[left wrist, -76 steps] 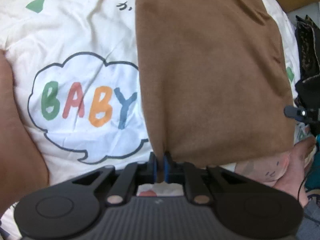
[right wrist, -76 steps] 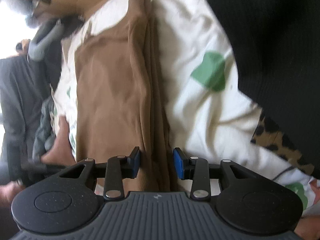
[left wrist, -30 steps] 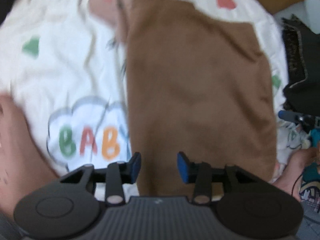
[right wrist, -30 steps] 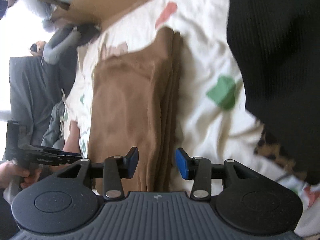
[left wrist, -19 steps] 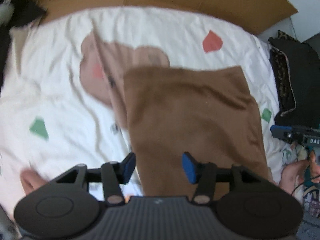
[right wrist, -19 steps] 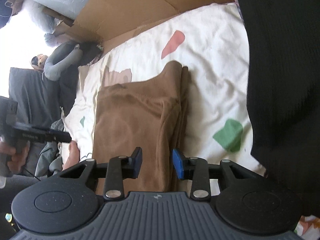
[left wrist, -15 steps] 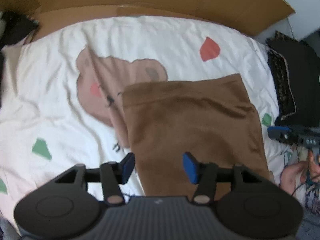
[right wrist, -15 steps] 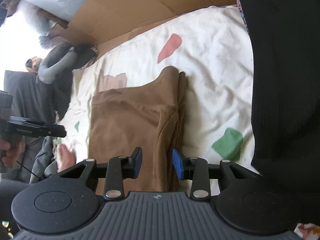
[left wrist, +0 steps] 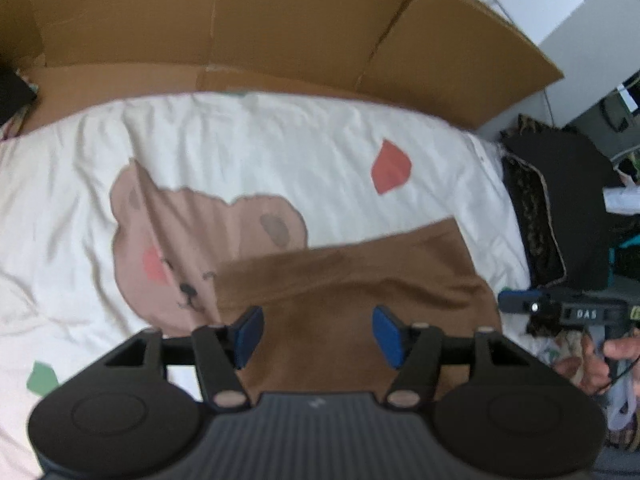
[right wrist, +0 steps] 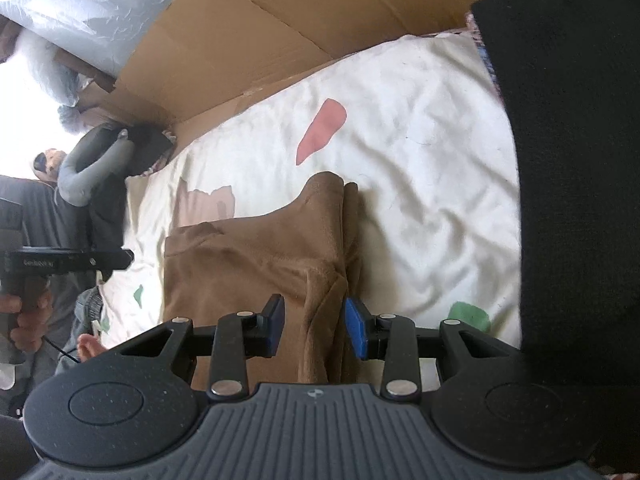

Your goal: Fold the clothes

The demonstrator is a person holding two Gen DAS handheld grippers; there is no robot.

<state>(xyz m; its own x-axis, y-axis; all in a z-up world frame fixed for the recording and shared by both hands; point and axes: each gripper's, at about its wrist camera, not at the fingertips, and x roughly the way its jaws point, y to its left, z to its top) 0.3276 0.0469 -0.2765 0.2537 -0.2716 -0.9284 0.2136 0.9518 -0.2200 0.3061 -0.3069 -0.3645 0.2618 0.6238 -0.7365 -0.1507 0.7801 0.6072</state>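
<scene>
A brown garment lies folded into a flat rectangle on a white bedsheet printed with a bear face. My left gripper hovers open over the garment's near edge, nothing between its blue pads. In the right wrist view the same brown garment shows stacked layers along its right side. My right gripper is open too, its fingers straddling that layered edge without closing on it.
Flattened cardboard rises behind the sheet. A pile of dark clothes sits to the right, and a black garment fills the right of the right wrist view. A hand holds the other gripper's handle at far left.
My left gripper let go of the brown garment's corner, opened and pulled back and up, so the whole sheet came into view. The right gripper also drew back, staying open.
</scene>
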